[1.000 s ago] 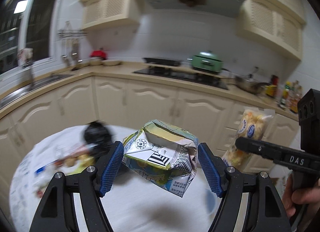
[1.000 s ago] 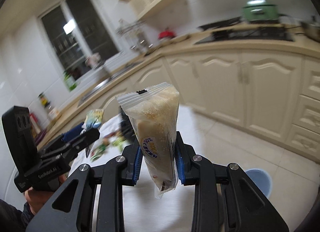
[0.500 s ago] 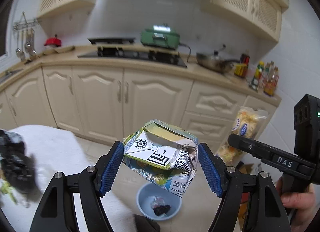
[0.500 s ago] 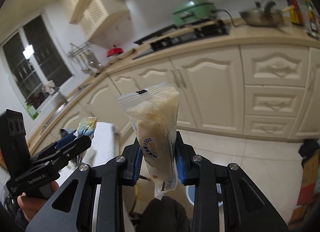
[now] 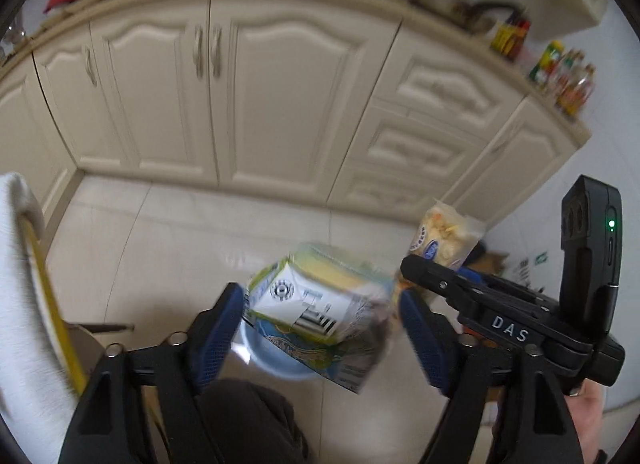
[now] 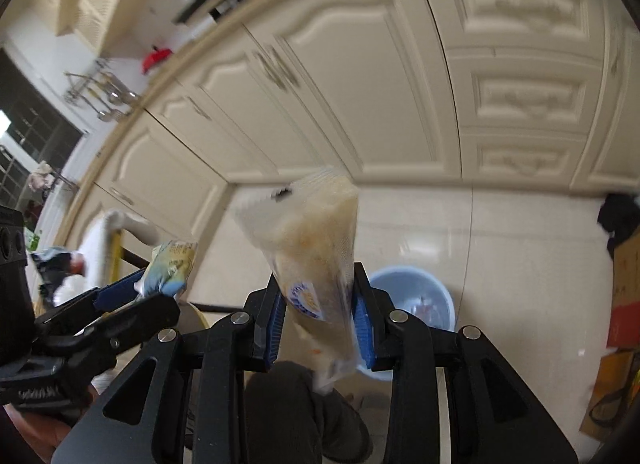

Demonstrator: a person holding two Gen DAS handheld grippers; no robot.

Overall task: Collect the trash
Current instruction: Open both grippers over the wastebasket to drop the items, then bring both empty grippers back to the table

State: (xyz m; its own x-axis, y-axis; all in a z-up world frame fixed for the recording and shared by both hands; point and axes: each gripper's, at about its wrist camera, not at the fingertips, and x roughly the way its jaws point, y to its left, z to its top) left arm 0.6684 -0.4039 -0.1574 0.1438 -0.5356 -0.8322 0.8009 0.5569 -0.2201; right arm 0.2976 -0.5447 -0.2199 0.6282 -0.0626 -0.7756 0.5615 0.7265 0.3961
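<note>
I have swung both grippers away from the desk and tipped them down toward the floor. Now the blue bin [image 5: 276, 360] sits right below my left gripper [image 5: 320, 328], so I think the drop is close. My left gripper is clenched on the crushed carton [image 5: 316, 316], which hangs over the bin. My right gripper [image 6: 320, 324] squeezes the snack bag [image 6: 316, 260], and the bin [image 6: 416, 296] lies just past it, a bit to its right. Both pieces of trash are in the air, not dropped yet.
</note>
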